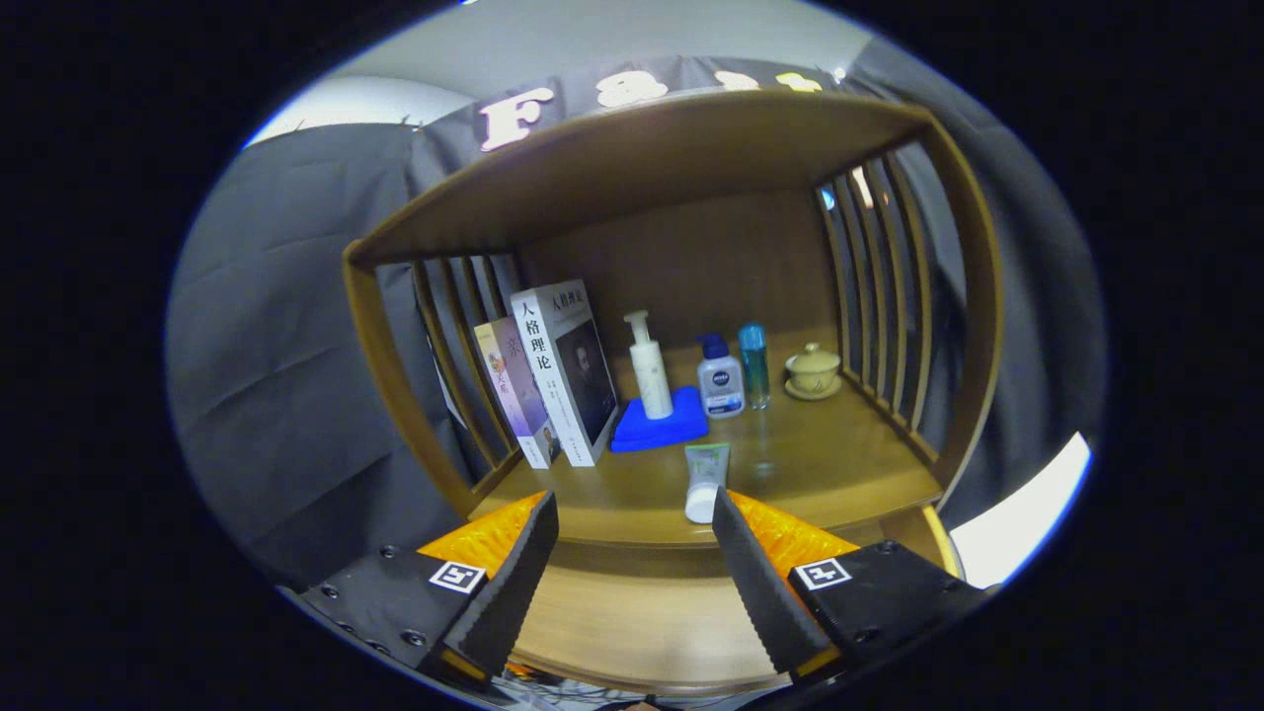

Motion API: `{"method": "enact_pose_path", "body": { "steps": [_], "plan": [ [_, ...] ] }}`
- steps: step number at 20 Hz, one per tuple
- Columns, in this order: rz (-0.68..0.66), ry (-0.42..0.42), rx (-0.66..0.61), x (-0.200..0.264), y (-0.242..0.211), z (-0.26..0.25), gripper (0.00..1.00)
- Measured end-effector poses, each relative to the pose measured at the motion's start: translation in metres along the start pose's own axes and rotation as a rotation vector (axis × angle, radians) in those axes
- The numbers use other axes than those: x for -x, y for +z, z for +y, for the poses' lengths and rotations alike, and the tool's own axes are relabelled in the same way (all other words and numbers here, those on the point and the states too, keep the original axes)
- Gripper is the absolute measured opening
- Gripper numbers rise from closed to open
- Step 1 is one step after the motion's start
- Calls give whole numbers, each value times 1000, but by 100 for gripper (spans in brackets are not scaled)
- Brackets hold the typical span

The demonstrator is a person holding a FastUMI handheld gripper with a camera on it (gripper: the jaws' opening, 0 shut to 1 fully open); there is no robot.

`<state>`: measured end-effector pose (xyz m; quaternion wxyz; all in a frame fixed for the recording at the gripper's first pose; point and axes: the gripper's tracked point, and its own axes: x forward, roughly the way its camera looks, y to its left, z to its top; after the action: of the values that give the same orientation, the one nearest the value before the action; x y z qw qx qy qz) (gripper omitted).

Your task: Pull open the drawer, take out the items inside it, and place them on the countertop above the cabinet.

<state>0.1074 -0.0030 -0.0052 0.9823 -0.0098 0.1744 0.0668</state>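
Gripper (pixel 632 533) fingers are standing wide apart w/ nothing between, drawer front (pixel 632 612) lying just below them, tube (pixel 706 481) pointing lengthwise at countertop (pixel 839 464) front edge.

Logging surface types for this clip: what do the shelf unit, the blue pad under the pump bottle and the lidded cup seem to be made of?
Shelf unit: looks like brown wood or wood veneer, satin finish, faint grain and soft reflections.
Blue pad: seems a folded cloth, matte, soft rounded edges.
Lidded cup: likely glazed ceramic, slight sheen, on a matching saucer.
The claw is open, holding nothing.
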Motion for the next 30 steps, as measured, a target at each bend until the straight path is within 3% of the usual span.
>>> {"method": "enact_pose_path", "body": {
  "steps": [3, 9, 16, 24, 30],
  "plan": [
    [-50, -26, 48, 23, -29, 9, 98],
    [-28, -32, 66, 52, -97, 27, 98],
    [-57, -100, 3, 82, -146, 30, 98],
    [-40, -178, -16, 75, -195, 9, 98],
    [-45, -231, 45, 65, -209, -4, 98]
  ]
}}
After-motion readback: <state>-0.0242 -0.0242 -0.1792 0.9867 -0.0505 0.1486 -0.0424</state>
